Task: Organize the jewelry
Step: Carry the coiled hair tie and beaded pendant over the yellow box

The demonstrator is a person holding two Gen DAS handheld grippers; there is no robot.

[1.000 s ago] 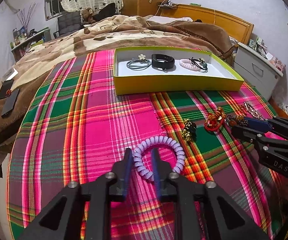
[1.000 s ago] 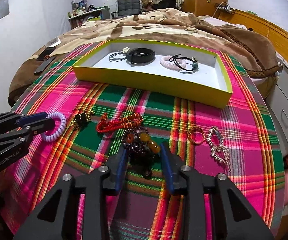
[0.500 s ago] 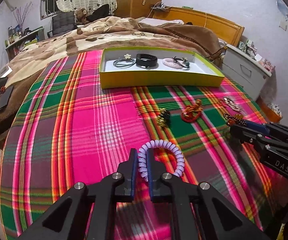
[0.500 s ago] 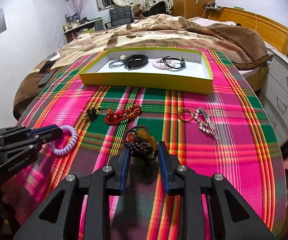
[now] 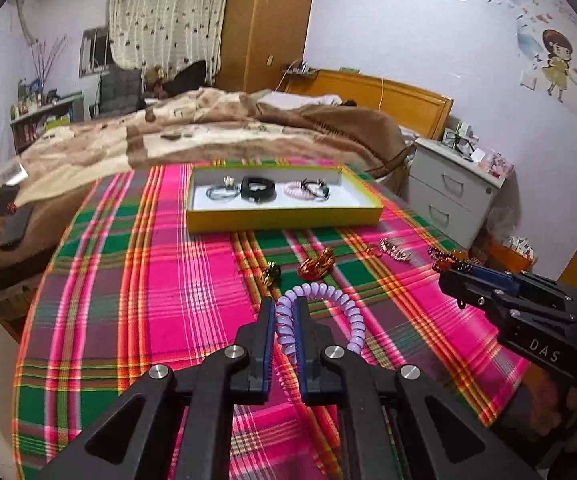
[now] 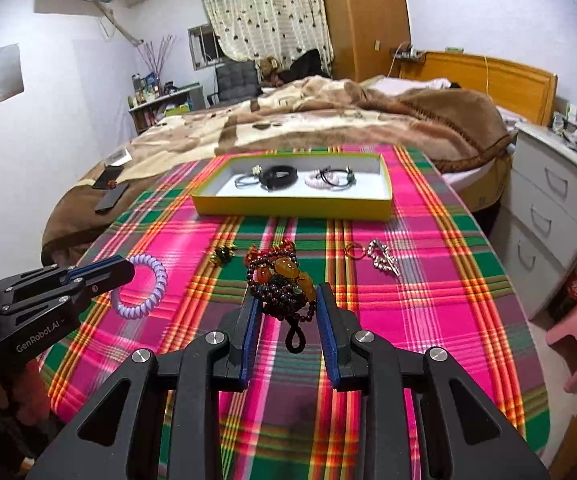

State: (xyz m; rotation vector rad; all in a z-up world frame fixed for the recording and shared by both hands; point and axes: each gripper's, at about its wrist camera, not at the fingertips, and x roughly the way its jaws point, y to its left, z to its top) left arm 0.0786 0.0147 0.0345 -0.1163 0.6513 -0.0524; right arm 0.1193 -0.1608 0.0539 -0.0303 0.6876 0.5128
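1. Left wrist view: the left hand-held gripper (image 5: 285, 312) is seen clamped narrowly on a lilac spiral band (image 5: 320, 314), one side of the coil being pinched between the blue pads while the rest of the loop curves out to the right, above the plaid cloth (image 5: 160, 280).
2. Farther off, a yellow tray (image 5: 284, 218) is set on the cloth; a grey ring, a black band and a pink band are laid inside it.
3. Between tray and gripper, a small gold-and-black piece (image 5: 271, 273) and a red bracelet (image 5: 315, 266) are left on the cloth.
4. At the right edge, the right hand-held gripper (image 5: 446, 268) is shown with dark beads at its tip.
5. Right wrist view: the right hand-held gripper (image 6: 286, 304) is closed at middling width on a dark bead bracelet (image 6: 282, 284) with amber stones, a black loop hanging below.
6. A gold ring (image 6: 354, 249) and a silver chain (image 6: 384, 258) are seen lying beyond, short of the tray (image 6: 292, 210).
7. At the left, the lilac band (image 6: 142, 286) is held in the left hand-held gripper (image 6: 126, 272).
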